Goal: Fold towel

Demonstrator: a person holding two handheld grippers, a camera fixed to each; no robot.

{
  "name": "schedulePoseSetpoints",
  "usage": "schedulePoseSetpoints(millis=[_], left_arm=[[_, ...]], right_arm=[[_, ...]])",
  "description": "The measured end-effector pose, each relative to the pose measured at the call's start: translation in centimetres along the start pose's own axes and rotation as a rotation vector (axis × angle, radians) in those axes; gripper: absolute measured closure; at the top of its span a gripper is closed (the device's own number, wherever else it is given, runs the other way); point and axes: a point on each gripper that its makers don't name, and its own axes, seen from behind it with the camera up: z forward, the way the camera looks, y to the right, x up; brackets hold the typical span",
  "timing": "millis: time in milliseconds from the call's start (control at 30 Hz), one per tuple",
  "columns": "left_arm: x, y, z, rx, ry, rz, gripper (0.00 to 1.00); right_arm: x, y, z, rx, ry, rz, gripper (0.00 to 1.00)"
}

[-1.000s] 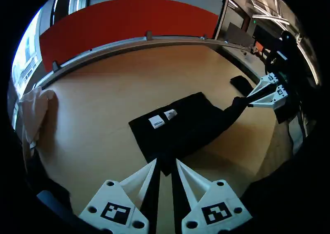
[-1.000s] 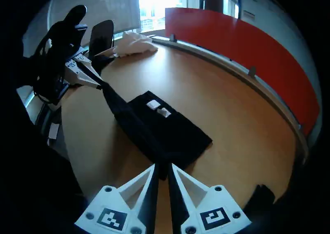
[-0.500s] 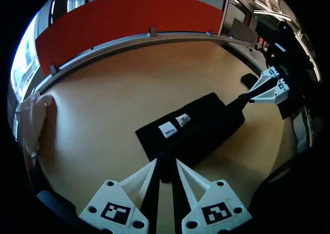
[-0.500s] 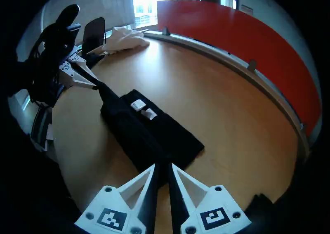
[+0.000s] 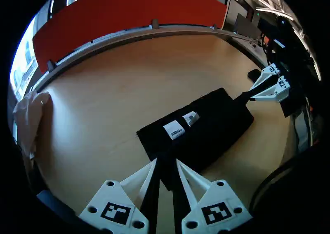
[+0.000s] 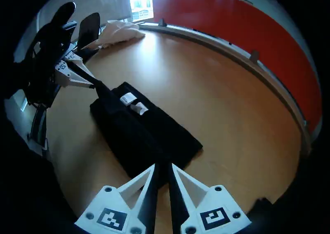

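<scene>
On the table (image 5: 123, 77), towel (image 5: 206, 126) now lies flatter, left tongs (image 5: 166, 163) and right tongs (image 6: 163, 167) clamping it.

You have bare table (image 5: 123, 89) beyond the towel (image 5: 206, 126), open all the way to the rail under the red panel (image 5: 123, 15). At your left, a white cloth (image 5: 27, 114) is heaped at the table's edge, with a dark chair (image 6: 88, 27) beside it. At your right, a small black thing (image 5: 253, 74) lies near the right gripper (image 5: 247, 96). A strip of bare wood runs between the towel and the near edge.
</scene>
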Motion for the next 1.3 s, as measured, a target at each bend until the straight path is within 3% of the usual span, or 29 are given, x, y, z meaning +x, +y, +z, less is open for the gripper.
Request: schedulePoseSetpoints(millis=[400,767,1000,1133,1300], left_arm=[[-0.5,-1.0,3.1,0.033,-0.044,-0.001,0.82],[-0.5,-1.8,4.5,0.058,-0.049,-0.004,0.71],[0.0,-2.7,4.8,0.078,-0.047,0.002,0.63],[0.3,-3.1,5.1,0.085,-0.046,0.003,0.62],[0.8,-3.7,5.2,0.096,-0.038,0.024,0.44]], right_arm=[[-0.7,1.4,2.4,-0.012,-0.019,0.029,0.84],[-1.3,2.8,3.5,-0.053,-0.029,0.039,0.76],[-1.2,3.6,3.7,-0.079,-0.030,0.046,0.65],[-1.1,4.2,3.9,-0.094,-0.031,0.053,0.52],[-0.9,4.8,3.8,-0.114,-0.030,0.055,0.39]])
